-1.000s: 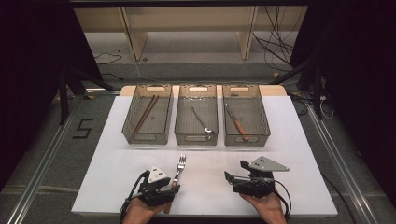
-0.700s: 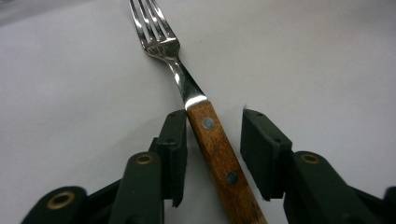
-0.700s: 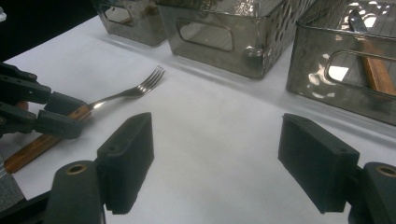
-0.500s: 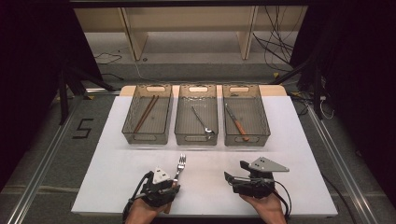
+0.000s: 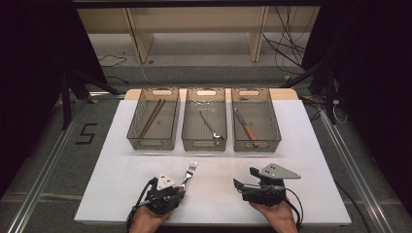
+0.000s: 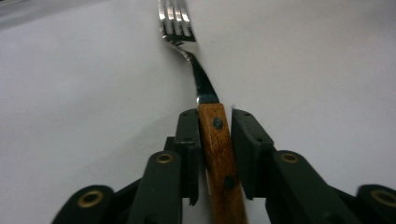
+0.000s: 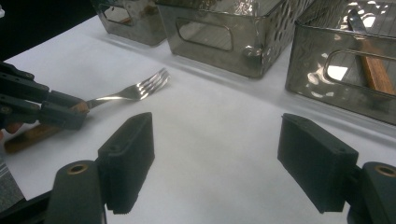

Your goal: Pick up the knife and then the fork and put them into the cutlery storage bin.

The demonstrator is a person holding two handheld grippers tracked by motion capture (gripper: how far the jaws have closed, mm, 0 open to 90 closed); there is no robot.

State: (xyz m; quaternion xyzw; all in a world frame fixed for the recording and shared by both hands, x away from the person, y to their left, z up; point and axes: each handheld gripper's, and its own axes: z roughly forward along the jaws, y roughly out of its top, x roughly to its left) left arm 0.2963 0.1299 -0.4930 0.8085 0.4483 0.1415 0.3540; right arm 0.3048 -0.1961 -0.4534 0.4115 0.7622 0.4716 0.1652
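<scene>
A fork [image 5: 190, 172] with a wooden handle lies on the white mat [image 5: 111, 179], tines pointing towards the bins. My left gripper [image 5: 180, 190] has just been closing its jaws, and in the left gripper view the pads [image 6: 189, 135] sit against both sides of the fork handle [image 6: 215, 133]. The tines [image 6: 175, 18] rest on the mat ahead. My right gripper [image 5: 236, 186] lies on the mat to the right, jaws wide apart with nothing between them [image 7: 217, 154]. The right gripper view also shows the fork [image 7: 135, 91] and the left gripper [image 7: 65, 112] at its left.
Three clear bins stand in a row at the back of the mat. The left bin [image 5: 148, 144] holds chopsticks [image 5: 151, 118], the middle bin [image 5: 204, 144] a metal utensil [image 5: 211, 126], the right bin [image 5: 256, 145] a wooden-handled knife [image 5: 245, 127]. Cables lie on the floor behind.
The left gripper's jaws have drawn in around the fork handle. Both hands and the fork have kept their places.
</scene>
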